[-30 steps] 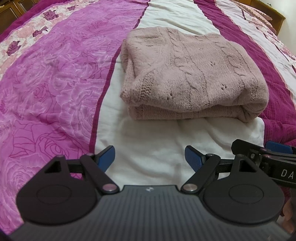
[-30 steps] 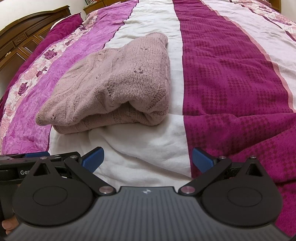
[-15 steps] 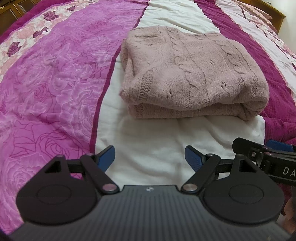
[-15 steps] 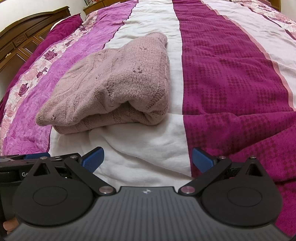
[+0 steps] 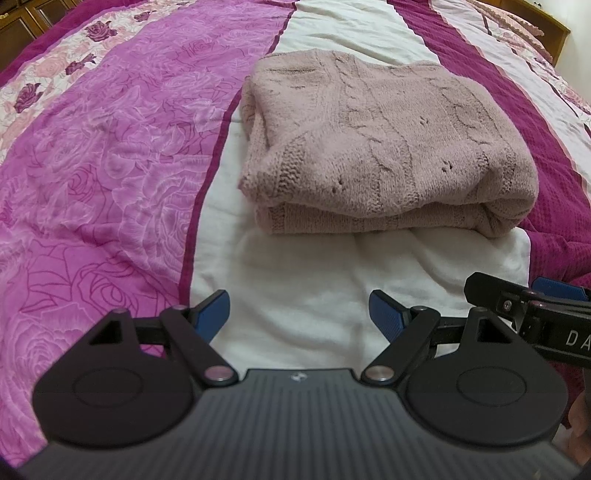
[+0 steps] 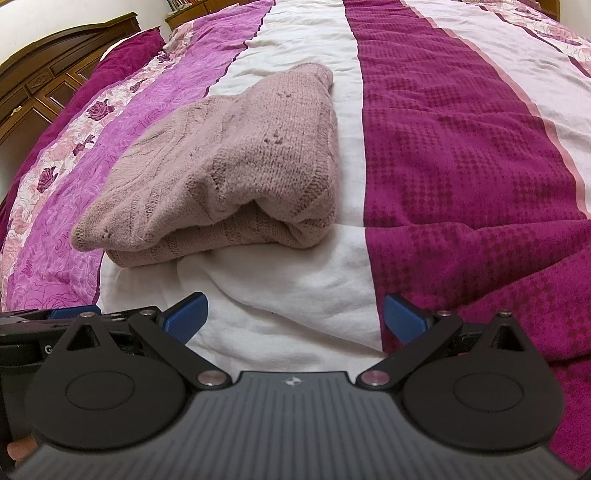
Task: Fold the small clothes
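A dusty pink cable-knit sweater [image 5: 384, 147] lies folded into a thick rectangle on the white stripe of the bedspread; it also shows as the sweater [image 6: 229, 173] in the right wrist view, left of centre. My left gripper [image 5: 299, 314] hangs open over white cloth, short of the sweater's near edge, nothing between its blue pads. My right gripper [image 6: 293, 317] is open too, empty, near the white and maroon seam. The two grippers are side by side: the right gripper [image 5: 535, 306] shows at the right edge of the left wrist view, the left one [image 6: 55, 321] at the left edge of the right wrist view.
The bedspread [image 5: 110, 166] runs in stripes of rose-patterned pink, white and textured maroon [image 6: 461, 155]. A dark wooden headboard or cabinet [image 6: 48, 92] stands at the far left. A wooden piece of furniture [image 5: 543, 18] sits beyond the bed's far right corner.
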The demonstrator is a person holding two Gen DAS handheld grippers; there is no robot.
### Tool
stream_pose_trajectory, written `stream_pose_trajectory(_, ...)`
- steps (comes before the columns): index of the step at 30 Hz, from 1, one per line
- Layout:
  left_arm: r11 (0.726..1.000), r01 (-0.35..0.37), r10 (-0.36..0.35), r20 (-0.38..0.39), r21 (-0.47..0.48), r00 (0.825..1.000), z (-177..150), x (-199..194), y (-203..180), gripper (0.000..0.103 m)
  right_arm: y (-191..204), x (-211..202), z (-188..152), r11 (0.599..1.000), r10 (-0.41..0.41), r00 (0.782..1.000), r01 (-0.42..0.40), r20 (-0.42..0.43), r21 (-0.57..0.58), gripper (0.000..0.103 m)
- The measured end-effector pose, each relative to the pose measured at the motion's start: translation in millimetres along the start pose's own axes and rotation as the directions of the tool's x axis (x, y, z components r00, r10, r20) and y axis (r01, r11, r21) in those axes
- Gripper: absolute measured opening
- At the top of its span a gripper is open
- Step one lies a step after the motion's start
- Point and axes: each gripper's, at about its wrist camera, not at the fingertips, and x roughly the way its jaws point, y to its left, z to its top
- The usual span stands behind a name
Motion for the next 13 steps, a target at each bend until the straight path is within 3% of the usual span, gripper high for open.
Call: stream_pose_trajectory(13, 1.000, -0.005, 0.005, -0.021, 0.012, 1.000, -2.2, 1.4, -0.5, 0.084, 0.0, 0.0, -1.4, 1.000, 0.002, 1.000, -0.002, -0.006, 0.007, 0.103)
